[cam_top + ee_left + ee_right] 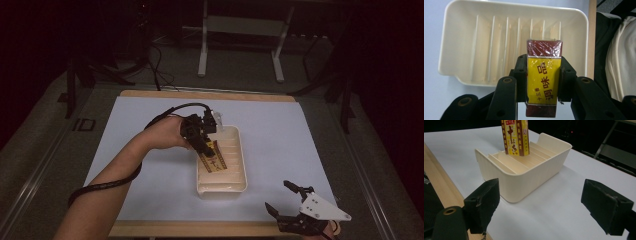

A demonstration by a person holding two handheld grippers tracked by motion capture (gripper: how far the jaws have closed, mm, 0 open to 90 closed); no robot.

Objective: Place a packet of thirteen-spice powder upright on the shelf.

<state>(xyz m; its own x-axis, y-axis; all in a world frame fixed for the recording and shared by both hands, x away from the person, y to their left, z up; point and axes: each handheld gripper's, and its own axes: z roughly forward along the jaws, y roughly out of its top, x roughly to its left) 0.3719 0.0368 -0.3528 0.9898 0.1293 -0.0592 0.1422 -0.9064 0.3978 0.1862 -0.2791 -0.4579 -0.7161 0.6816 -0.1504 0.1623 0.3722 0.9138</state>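
Two claws were at work: the left claw (543, 82) clamped a yellow-and-maroon seasoning box (544, 77) by its long sides over the cream tray (239, 182), probably so the box could drop between the tray's ribs. The box hung roughly upright, long axis near vertical, lower end just above or touching the tray floor. The right claw (282, 196) waited open and empty near the table's (280, 125) front edge.
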